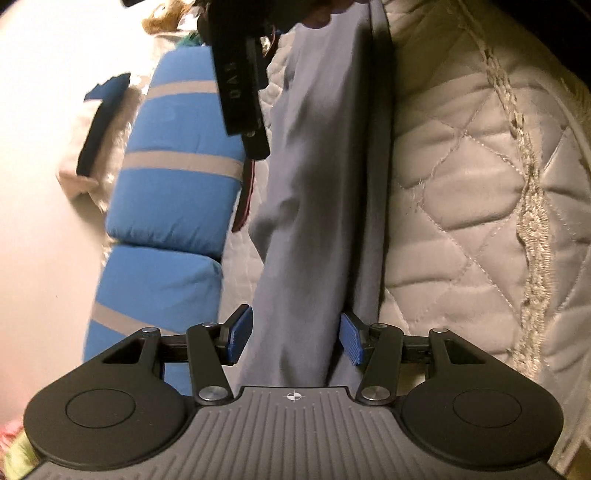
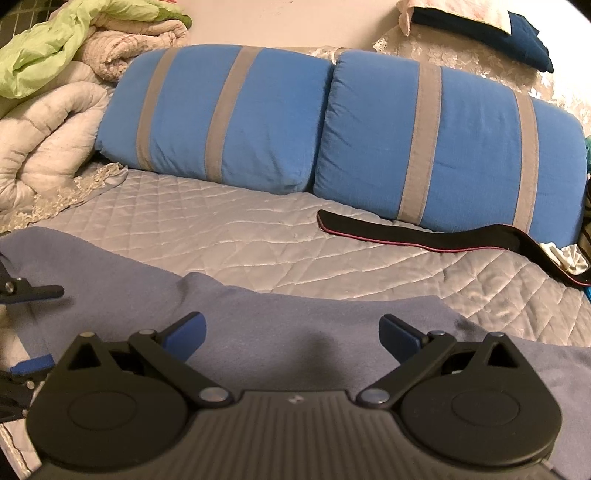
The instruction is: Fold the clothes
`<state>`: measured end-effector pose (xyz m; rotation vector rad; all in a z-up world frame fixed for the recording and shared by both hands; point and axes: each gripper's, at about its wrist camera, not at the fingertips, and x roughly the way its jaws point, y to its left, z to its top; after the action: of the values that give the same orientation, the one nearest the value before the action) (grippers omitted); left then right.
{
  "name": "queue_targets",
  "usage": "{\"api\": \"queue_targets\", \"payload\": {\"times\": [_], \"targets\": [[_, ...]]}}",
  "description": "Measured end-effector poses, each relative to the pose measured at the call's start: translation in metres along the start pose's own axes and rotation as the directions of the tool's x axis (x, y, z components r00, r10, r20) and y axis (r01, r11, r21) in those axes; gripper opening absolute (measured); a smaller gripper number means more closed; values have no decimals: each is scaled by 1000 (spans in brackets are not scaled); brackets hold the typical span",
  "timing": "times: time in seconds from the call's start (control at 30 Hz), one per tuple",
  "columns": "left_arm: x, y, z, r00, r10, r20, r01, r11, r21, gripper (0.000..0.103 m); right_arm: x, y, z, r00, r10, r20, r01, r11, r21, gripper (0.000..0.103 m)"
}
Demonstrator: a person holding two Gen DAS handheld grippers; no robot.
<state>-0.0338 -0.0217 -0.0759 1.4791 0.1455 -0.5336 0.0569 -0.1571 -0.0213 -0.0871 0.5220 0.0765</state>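
A grey-blue garment (image 2: 129,280) lies spread on the quilted bedcover (image 2: 221,229). My right gripper (image 2: 291,332) hovers low over its middle, open, with nothing pinched between the pads. My left gripper (image 1: 295,338) is rolled on its side at the garment's left edge. Its blue pads stand well apart, and a raised fold of the garment (image 1: 306,221) runs between them. From the right wrist, the left gripper (image 2: 33,328) shows one finger (image 2: 37,291) above the cloth and one lower. The right gripper's black body (image 1: 240,92) appears far along the garment.
Two blue pillows with grey stripes (image 2: 229,118) (image 2: 461,140) lean against the wall. A black strap with a red edge (image 2: 424,236) lies in front of them. Rolled duvets (image 2: 44,147) and a green cloth (image 2: 55,33) are piled at the left.
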Motion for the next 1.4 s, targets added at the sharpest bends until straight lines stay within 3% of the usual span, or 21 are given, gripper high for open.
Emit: {"api": "queue_targets", "payload": {"times": [0.07, 0.1, 0.13, 0.17, 0.23, 0.57, 0.77, 0.97, 1.0, 1.13, 1.4], "targets": [[3, 0, 2, 1000, 6, -4, -6, 1000, 20, 49, 0, 0, 0, 1000, -4, 0, 4, 1000, 0, 103], [3, -1, 2, 1000, 1, -22, 0, 999, 42, 42, 0, -1, 0, 1000, -5, 0, 5, 1000, 0, 103], [4, -1, 1, 999, -4, -41, 6, 998, 64, 22, 0, -1, 0, 1000, -7, 0, 7, 1000, 0, 103], [6, -4, -1, 997, -17, -70, 24, 995, 96, 12, -1, -1, 0, 1000, -8, 0, 8, 1000, 0, 103], [10, -10, -5, 991, -41, -130, 62, 985, 159, 3, -1, 0, 0, 1000, -8, 1, 8, 1000, -2, 103], [-8, 9, -3, 970, -119, -211, 151, 978, 146, 2, 0, 1, -2, 1000, -7, -8, 7, 1000, -27, 103], [-10, -2, -10, 957, -161, -242, 200, 969, 148, 2, 1, 3, -3, 1000, -7, -13, 7, 999, -36, 103], [-4, -1, -20, 956, -104, -274, 141, 983, 121, 6, 2, 5, -2, 1000, -10, -15, 9, 999, -40, 103], [-5, 0, -22, 956, -90, -278, 126, 985, 116, 10, 2, 5, -2, 1000, -9, -14, 8, 999, -40, 103], [-4, 6, -34, 957, -10, -290, 40, 995, 97, 47, 1, 6, -1, 1000, -2, -9, 2, 999, -44, 103], [-5, 20, -62, 926, -14, -378, 36, 998, 51, 52, -3, 3, 0, 1000, 0, -1, 0, 1000, -31, 103]]}}
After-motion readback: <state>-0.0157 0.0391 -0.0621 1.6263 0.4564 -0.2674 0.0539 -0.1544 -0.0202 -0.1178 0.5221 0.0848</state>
